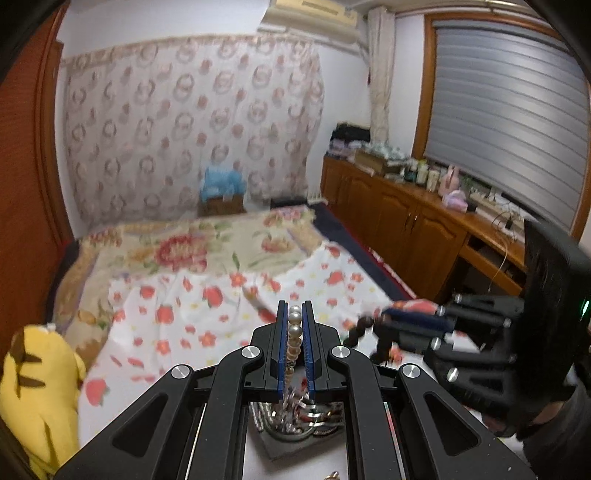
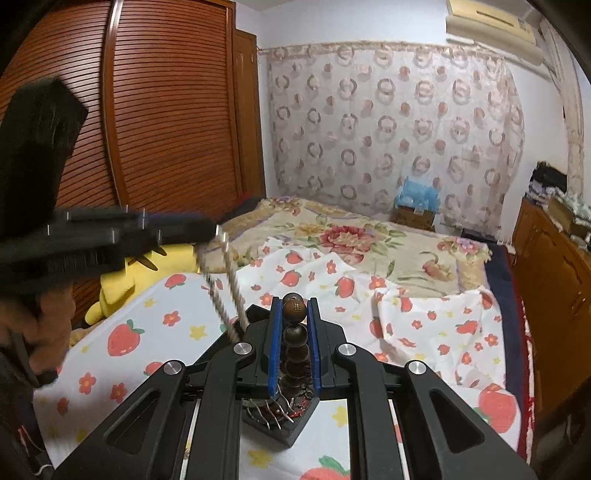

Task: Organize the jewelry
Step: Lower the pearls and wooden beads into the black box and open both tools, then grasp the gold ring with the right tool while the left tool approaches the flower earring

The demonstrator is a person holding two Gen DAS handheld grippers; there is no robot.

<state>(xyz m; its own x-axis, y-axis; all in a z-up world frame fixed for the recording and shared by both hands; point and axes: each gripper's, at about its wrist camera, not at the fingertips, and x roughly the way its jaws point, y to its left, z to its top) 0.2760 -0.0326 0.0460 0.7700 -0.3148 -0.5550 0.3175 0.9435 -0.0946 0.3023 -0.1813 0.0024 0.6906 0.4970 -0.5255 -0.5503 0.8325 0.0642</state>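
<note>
Early going, I judge. The left gripper (image 1: 294, 314) pinches a white pearl strand (image 1: 294, 332), the right gripper (image 2: 294, 314) a dark wooden bead string (image 2: 294, 332); both dangle above a dark tray of tangled jewelry (image 1: 295, 424) at six o'clock, still unsorted.

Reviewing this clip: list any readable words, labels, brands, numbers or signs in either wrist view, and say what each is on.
No readable text in either view.
Large wooden bead in the right hand-held gripper: a carved grid-like mark, not legible as a character.
Clutter on the wooden cabinet: any labels too small and blurred to read.
Air conditioner: no legible brand.
Pearl strand in the left hand-held gripper: no markings.
</note>
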